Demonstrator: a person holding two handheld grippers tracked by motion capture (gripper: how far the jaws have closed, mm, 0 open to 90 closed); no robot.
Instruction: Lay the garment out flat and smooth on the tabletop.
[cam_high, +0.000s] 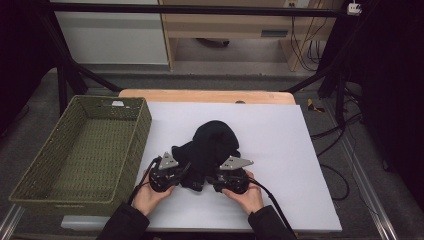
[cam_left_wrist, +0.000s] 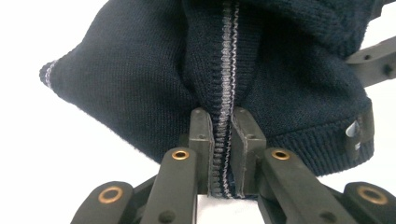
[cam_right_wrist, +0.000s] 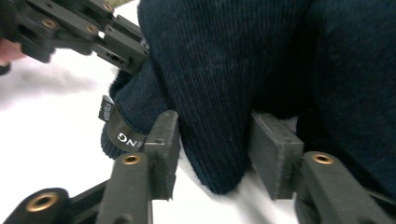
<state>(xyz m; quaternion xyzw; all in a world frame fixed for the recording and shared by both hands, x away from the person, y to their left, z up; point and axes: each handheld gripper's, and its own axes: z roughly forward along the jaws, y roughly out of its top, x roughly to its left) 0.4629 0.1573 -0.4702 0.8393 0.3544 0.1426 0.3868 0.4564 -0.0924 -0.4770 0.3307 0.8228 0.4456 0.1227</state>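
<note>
A dark knitted hat (cam_high: 214, 145) lies on the white sheet (cam_high: 280, 165) that covers the table (cam_high: 205, 96), near the person's edge and just right of a green woven basket (cam_high: 45, 165). Both hands come in from the bottom of the high view, each with a gripper at the near rim of the hat.

The left gripper (cam_left_wrist: 223, 128) is almost fully closed: its two black pads pinch a fold of the hat along a seam stitched in grey thread, with the knit squeezed tight between them. In the high view the left gripper (cam_high: 172, 175) sits at the hat's left near corner, in the left hand (cam_high: 150, 197).

The right gripper (cam_right_wrist: 215, 140) stands partly open around a hanging lobe of the hat. The left pad touches the knit; a narrow gap seems to remain at the right pad. A small black label (cam_right_wrist: 116, 128) with pale lettering sticks out from the ribbed hem just beside that left pad. The right hand (cam_high: 246, 196) holds this gripper at the hat's right near corner.
</note>
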